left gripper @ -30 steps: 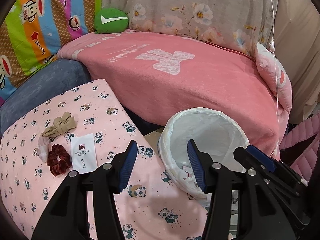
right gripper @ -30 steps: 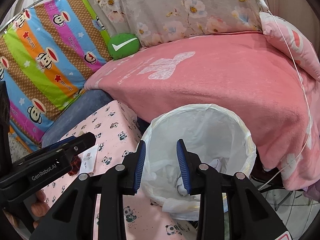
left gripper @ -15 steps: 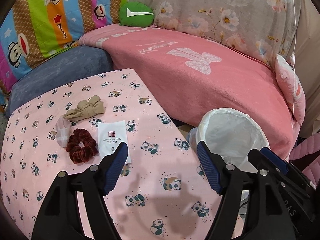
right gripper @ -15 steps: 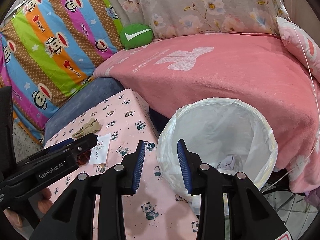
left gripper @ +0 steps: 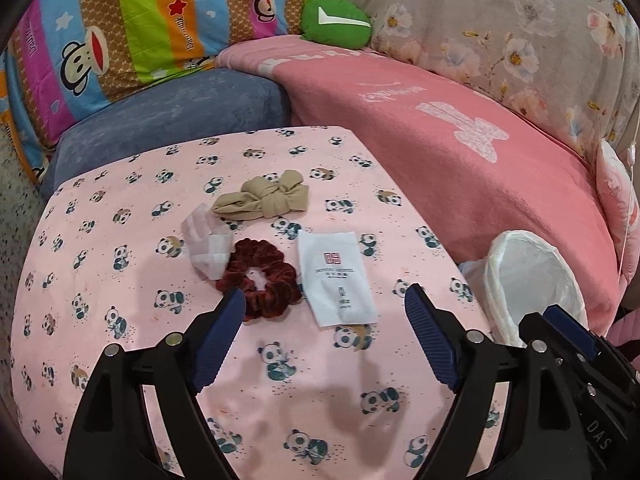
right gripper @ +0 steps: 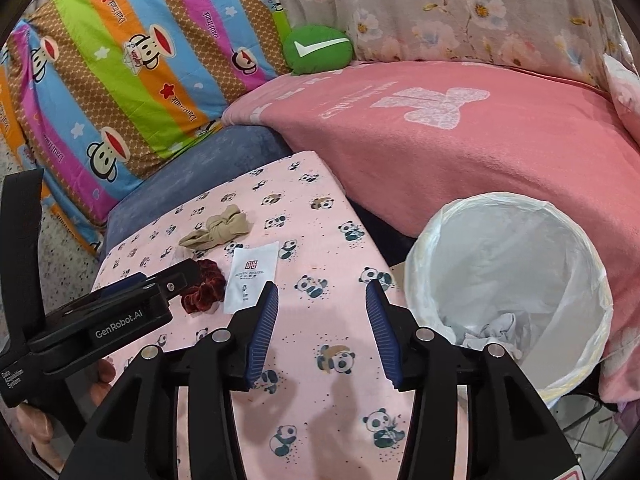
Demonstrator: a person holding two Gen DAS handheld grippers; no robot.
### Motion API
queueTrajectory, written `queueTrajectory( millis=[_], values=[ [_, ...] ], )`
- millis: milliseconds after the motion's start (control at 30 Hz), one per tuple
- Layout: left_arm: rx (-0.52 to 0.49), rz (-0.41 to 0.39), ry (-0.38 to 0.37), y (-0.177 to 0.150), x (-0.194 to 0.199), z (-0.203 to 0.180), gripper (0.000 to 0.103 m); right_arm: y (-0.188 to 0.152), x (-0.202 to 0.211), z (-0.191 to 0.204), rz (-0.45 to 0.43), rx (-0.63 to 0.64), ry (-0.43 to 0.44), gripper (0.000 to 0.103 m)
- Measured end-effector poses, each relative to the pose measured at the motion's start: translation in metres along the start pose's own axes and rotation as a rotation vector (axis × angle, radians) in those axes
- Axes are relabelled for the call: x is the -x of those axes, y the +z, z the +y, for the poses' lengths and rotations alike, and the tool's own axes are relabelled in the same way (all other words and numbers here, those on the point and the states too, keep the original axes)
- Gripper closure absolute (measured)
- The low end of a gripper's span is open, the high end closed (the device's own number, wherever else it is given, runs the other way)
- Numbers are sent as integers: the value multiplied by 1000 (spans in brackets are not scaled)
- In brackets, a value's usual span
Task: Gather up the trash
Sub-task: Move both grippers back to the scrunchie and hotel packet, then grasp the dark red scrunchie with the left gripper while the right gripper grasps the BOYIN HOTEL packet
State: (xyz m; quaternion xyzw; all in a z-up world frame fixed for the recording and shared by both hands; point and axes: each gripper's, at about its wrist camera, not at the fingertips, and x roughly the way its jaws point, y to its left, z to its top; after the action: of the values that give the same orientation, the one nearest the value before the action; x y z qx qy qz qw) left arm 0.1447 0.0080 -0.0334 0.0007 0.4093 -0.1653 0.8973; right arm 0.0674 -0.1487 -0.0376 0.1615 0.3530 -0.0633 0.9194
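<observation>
Hovering over a pink panda-print cloth [left gripper: 120, 312], left gripper [left gripper: 324, 336], jaws spread wide and just been opening, nothing between them. Beyond its tips, four small things in a cluster: white printed sachet [left gripper: 336, 280], flat on the cloth; dark red velvet scrunchie [left gripper: 260, 276] just beside the sachet's left edge, near the left fingertip; crumpled translucent wrapper [left gripper: 208, 246] touching the scrunchie's upper left; tan knotted hair bow [left gripper: 264, 200] farther back, close behind the wrapper. To the right of the cloth's edge, white-lined trash bin [left gripper: 536, 276], partly hidden behind the right gripper's black body at the lower right corner.

From the right wrist: right gripper [right gripper: 322, 328] held above bare cloth, jaws partly apart and just been opening, gripping nothing. Sachet [right gripper: 252, 280] ahead and left of its left fingertip; scrunchie [right gripper: 202, 286] and bow [right gripper: 218, 232] farther left, the scrunchie partly covered by the left gripper's body. Trash bin [right gripper: 504, 248] to the right, standing against the pink blanket [right gripper: 460, 140], with crumpled pale scraps at the bottom, possibly tissue, hard to tell. Behind everything, a striped monkey-print quilt [right gripper: 132, 72] and a green cushion [right gripper: 318, 50].
</observation>
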Motion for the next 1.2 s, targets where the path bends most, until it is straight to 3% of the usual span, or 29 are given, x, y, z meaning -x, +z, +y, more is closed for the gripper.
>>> queueTrajectory(
  millis=[567,700,767,867,1067,1200],
  values=[
    [126,110,73,-5,-51,78,24,-7,-74,57,136,53,40,55],
    [149,141,60,-2,-67,86,25,-7,-93,64,155,60,48,43],
    [150,148,53,0,-73,87,27,-8,-105,70,168,71,47,41],
    [144,158,38,3,-80,86,31,-8,-119,74,192,81,45,41],
    [130,182,25,3,-95,82,52,-10,-143,79,225,91,26,41],
    [128,182,7,3,-94,82,75,-10,-154,84,222,121,-1,41]
  ],
)
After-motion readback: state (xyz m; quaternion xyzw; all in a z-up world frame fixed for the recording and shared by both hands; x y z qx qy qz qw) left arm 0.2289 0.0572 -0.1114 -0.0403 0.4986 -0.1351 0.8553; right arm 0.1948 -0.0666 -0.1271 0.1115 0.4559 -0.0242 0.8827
